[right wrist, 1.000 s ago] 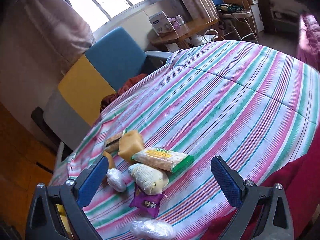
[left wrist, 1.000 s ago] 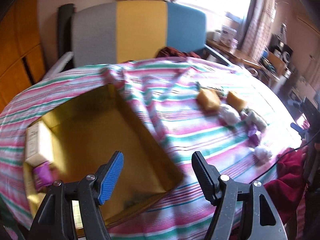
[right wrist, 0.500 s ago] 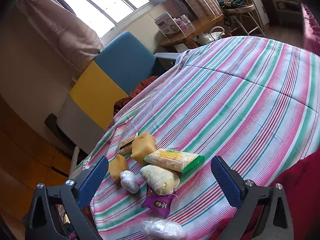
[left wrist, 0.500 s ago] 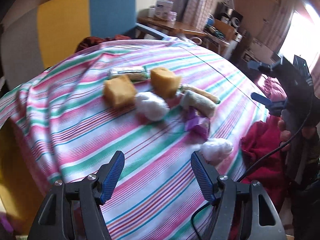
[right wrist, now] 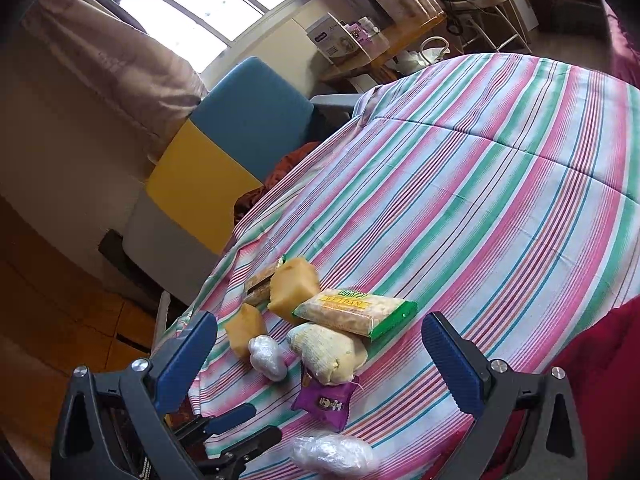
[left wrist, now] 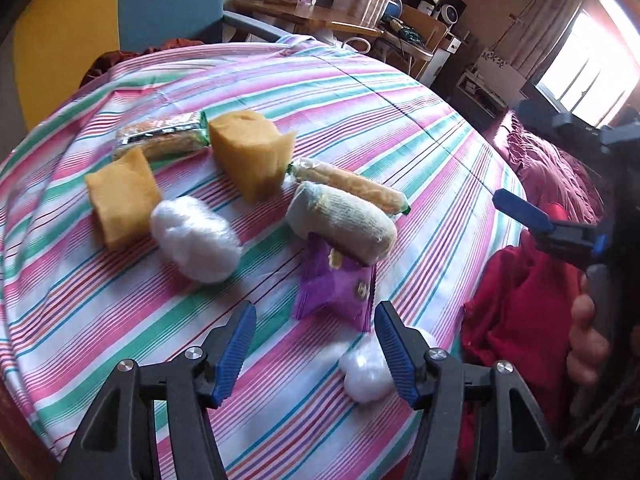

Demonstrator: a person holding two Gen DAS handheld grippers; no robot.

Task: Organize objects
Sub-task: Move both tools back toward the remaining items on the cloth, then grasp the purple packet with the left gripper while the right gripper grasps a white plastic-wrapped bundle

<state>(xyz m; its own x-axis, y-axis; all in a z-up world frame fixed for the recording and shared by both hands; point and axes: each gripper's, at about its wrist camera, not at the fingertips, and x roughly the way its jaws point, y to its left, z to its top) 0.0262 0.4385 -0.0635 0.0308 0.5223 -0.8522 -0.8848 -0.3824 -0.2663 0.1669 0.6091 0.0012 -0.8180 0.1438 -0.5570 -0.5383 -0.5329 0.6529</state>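
A cluster of small items lies on the striped tablecloth [left wrist: 400,112]: a purple snack packet [left wrist: 336,288], a rolled pale sock [left wrist: 344,220], two yellow sponges [left wrist: 248,152] [left wrist: 120,196], white cotton balls [left wrist: 192,232] [left wrist: 366,368], and green-ended cracker packs [left wrist: 160,136] [left wrist: 352,184]. My left gripper [left wrist: 316,350] is open, low over the cloth just short of the purple packet. My right gripper [right wrist: 320,360] is open and empty, hovering over the same cluster; the purple packet [right wrist: 324,398], sock [right wrist: 328,352] and cracker pack [right wrist: 356,312] lie between its fingers.
A yellow, blue and grey chair [right wrist: 224,152] stands behind the table. A red cloth [left wrist: 520,320] hangs at the table's right edge. A wooden side table with boxes [left wrist: 304,12] stands at the back. The left gripper's fingertips [right wrist: 232,416] show in the right wrist view.
My left gripper has swung away from the yellow box to the item cluster and closed in on the purple packet. The right gripper has shifted only slightly.
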